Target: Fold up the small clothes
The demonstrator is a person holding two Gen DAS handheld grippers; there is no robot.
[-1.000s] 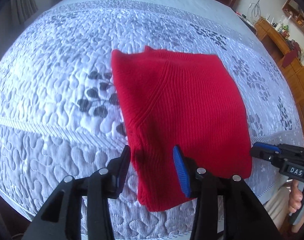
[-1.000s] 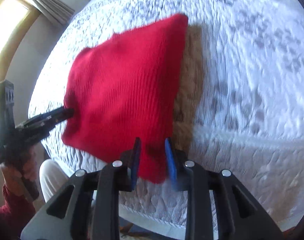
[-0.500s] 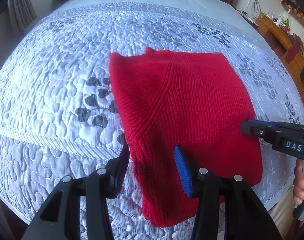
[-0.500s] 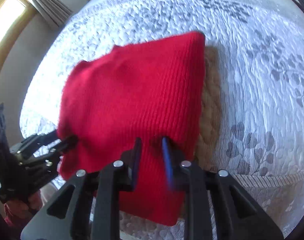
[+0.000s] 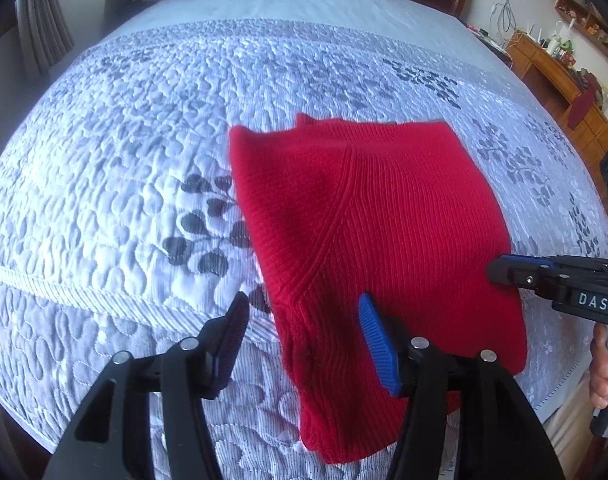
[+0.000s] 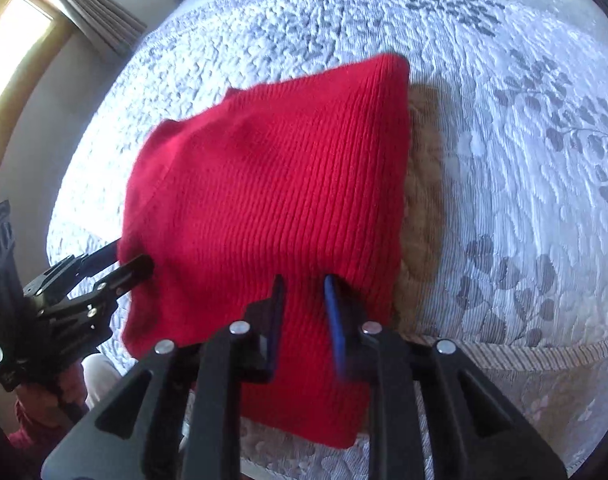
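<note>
Sweater [image 5: 384, 232], red and knitted, lies folded on the bed [image 5: 136, 128], near its close edge. The left tool [image 5: 302, 338] has just been opening. Its jaws stand wide on each side of the sweater's near left edge, and the pads do not press on it. I think it is letting go after laying the fold down. The right tool [image 6: 304, 312] has opened a little too. Its jaws are narrow, with a bit of the near right part of the knit between them. I cannot tell if they pinch it. A brown shadow [image 6: 424, 184] sits beside the right edge.
</note>
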